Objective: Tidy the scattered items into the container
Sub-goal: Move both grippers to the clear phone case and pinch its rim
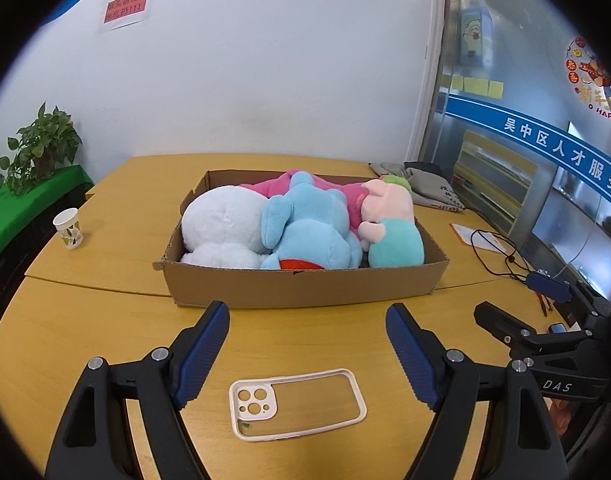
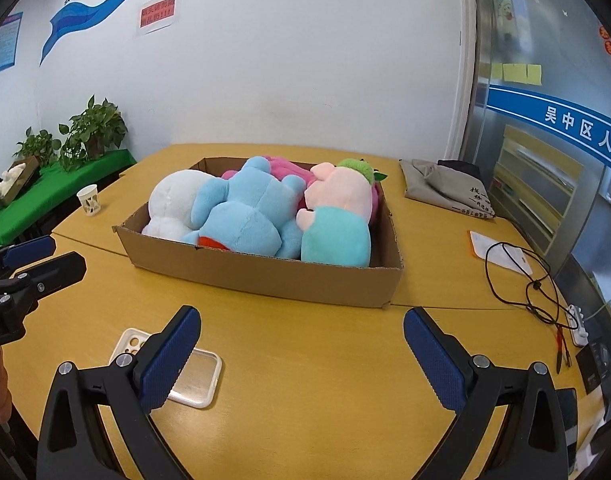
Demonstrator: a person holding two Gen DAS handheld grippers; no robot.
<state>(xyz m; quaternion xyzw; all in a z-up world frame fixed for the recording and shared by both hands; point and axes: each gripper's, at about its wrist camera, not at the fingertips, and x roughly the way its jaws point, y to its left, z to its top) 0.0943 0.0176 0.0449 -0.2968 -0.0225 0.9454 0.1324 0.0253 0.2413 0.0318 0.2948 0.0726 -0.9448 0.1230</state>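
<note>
while the shallow brown cardboard box is sitting mid-table, you are holding both grippers over the yellow wooden table in front of it. your left gripper is hovering with its blue-padded fingers spread wide and gripping nothing; the clear phone case with a white rim is lying flat on the table between and just below them. your right gripper is likewise standing wide apart and empty, with the same phone case lying beside its left finger. the box is holding a white plush toy, a light blue plush toy, a pink-headed plush in a teal body and a magenta plush, all packed touching. a patterned paper cup is standing well left of the box.
</note>
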